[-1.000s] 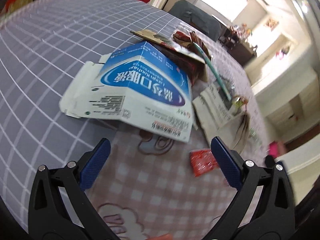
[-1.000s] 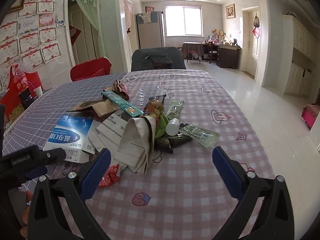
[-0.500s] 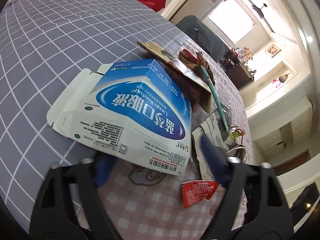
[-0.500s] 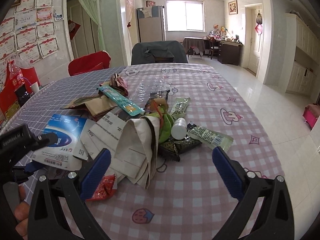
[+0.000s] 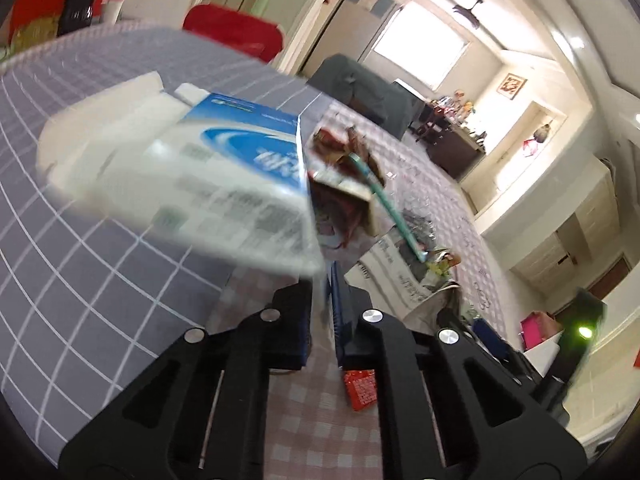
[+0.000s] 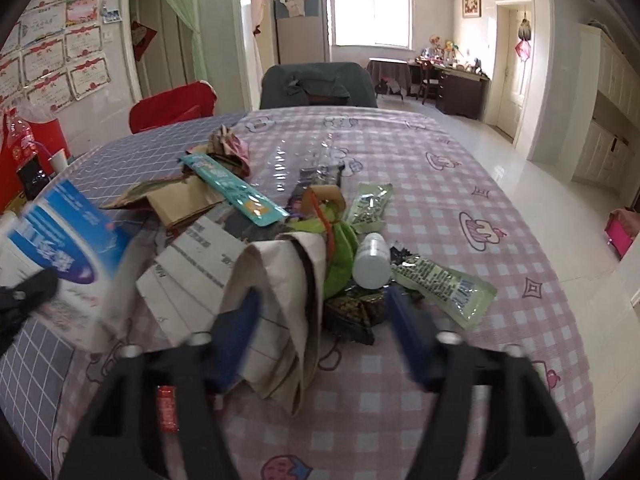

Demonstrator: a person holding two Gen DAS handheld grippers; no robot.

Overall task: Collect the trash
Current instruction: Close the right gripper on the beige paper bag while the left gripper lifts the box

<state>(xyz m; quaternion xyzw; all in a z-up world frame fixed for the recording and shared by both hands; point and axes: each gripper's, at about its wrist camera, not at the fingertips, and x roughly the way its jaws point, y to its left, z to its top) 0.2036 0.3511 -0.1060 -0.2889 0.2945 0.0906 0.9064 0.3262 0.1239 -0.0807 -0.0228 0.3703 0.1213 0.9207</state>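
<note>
My left gripper (image 5: 324,280) has its jaws closing, pinched on the near corner of a blue and white carton (image 5: 200,176). The carton is tilted up off the table and blurred. The carton (image 6: 60,248) also shows at the left of the right wrist view, with the black left gripper (image 6: 24,296) under it. My right gripper (image 6: 320,320) is low over the trash pile with its jaws closing. A folded cream paper bag (image 6: 280,300) and a dark wrapper (image 6: 352,312) lie between them, and the pads do not clearly press on either.
The pile also holds a white bottle (image 6: 372,258), a green packet (image 6: 444,284), a teal pack (image 6: 236,188), printed paper (image 6: 192,264) and brown card (image 6: 180,204). A red sachet (image 6: 168,408) lies near the front. The checked tablecloth (image 6: 460,184) runs to a grey chair (image 6: 316,84).
The left jaws have gone from wide open to pinched on the carton's corner, and the carton has tipped up. The right gripper has moved forward and down onto the pile, its jaws narrowing.
</note>
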